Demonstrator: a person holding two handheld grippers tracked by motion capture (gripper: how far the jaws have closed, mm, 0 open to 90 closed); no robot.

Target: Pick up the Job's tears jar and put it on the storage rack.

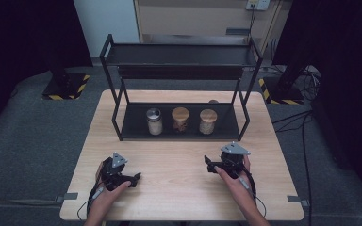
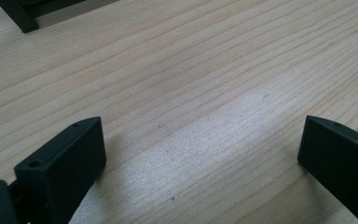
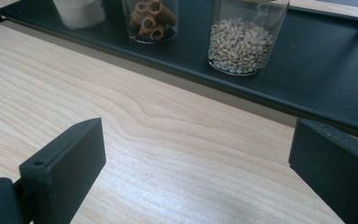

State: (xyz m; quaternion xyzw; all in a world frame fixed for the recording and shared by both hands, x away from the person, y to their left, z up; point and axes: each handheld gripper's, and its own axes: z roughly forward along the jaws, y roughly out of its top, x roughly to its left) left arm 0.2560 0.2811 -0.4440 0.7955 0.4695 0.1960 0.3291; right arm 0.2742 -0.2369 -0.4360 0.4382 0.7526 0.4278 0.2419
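Both claws rest low over the bare front part of the desk [image 1: 179, 188], and no jar is touched yet, so I judge that the work is at its very beginning: the approach to the jars on the rack [image 1: 122, 120]. The left claw [image 1: 134, 178] is at about 7 o'clock on the desk, its jaws wide apart with nothing between them, pointing toward the middle. The right claw [image 1: 210, 165] is at about 5 o'clock, also wide open and empty, and it looks toward the lower shelf at 12 o'clock. There three jars stand in a row: the jar with white powder [image 1: 154, 122] at the left, the jar with brown rolls [image 1: 180, 119] in the middle, and the jar with pale grains [image 1: 208, 121] at the right, which is nearest to the right claw. The next move probably calls for the right hand to go forward, keep the jaws open, and bring them around that jar, below the upper shelf. Both forearms come from 6 o'clock, with the hands lying low on the wood.
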